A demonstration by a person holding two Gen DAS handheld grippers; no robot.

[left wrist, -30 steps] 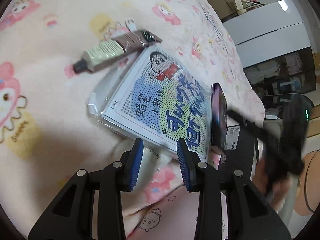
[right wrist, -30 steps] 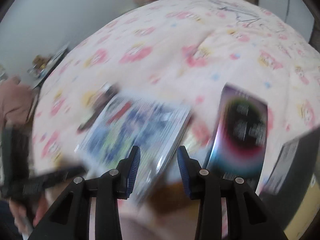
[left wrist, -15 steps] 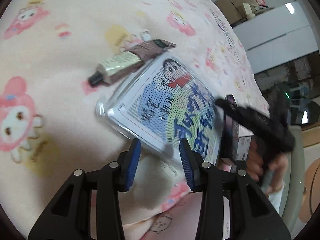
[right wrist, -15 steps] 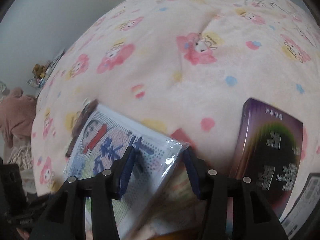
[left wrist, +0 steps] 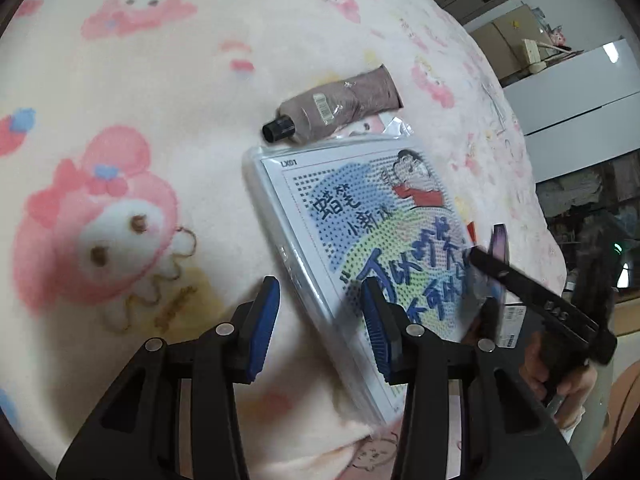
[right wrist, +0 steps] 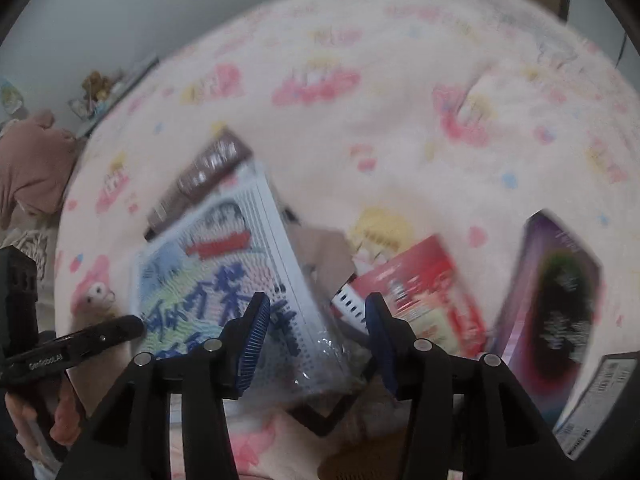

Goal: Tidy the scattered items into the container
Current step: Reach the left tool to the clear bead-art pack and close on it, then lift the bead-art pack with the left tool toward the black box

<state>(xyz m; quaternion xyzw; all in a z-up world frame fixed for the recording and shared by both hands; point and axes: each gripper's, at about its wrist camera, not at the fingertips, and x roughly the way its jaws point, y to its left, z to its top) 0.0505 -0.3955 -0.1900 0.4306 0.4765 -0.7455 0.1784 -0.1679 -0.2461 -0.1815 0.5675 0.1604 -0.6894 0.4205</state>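
A plastic-wrapped cartoon craft kit [left wrist: 360, 240] lies on the pink blanket; its near edge runs between the blue pads of my open left gripper [left wrist: 320, 320]. A brown tube [left wrist: 336, 112] with a black cap lies just beyond it. In the blurred right wrist view my open right gripper [right wrist: 314, 334] hangs over the kit's raised right corner [right wrist: 224, 280]. A red packet [right wrist: 420, 300] and a brown cardboard piece [right wrist: 324, 256] show beside the kit. A purple box [right wrist: 556, 300] stands at the right.
The pink cartoon blanket [left wrist: 140, 120] covers the bed. A black box with a barcode label [right wrist: 600, 392] sits at the far right. The bed edge drops off toward white cabinets and shelves [left wrist: 580, 92] at the right of the left wrist view.
My left gripper has swung left, so the kit now lies more to the right. The kit's right side has lifted, uncovering the red packet and cardboard. My right gripper has pulled back.
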